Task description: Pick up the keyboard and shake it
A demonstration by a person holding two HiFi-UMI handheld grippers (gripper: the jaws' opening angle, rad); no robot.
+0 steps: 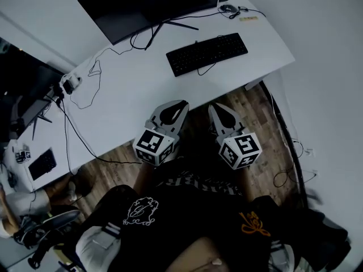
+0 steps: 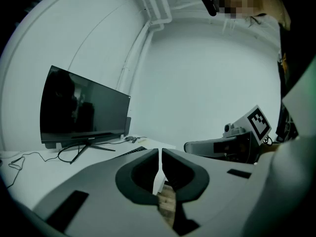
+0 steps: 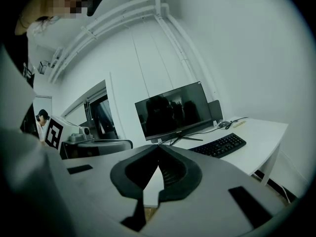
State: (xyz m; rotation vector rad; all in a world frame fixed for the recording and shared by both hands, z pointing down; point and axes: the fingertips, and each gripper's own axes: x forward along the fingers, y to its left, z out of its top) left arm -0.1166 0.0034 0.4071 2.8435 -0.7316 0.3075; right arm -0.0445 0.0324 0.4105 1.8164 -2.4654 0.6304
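A black keyboard (image 1: 207, 52) lies on the white desk (image 1: 136, 89), in front of the monitor; it also shows in the right gripper view (image 3: 219, 145) and as a dark sliver in the left gripper view (image 2: 132, 151). My left gripper (image 1: 180, 105) and right gripper (image 1: 214, 107) hover side by side at the desk's near edge, well short of the keyboard. Both are shut with nothing between the jaws. The left gripper (image 2: 160, 154) and the right gripper (image 3: 159, 149) show their tips meeting.
A black monitor (image 1: 147, 4) stands at the back of the desk, a mouse (image 1: 228, 8) to its right. Cables (image 1: 91, 78) trail over the desk's left part to a small device (image 1: 71, 84). Wooden floor (image 1: 266, 123) and more cables lie below the desk edge.
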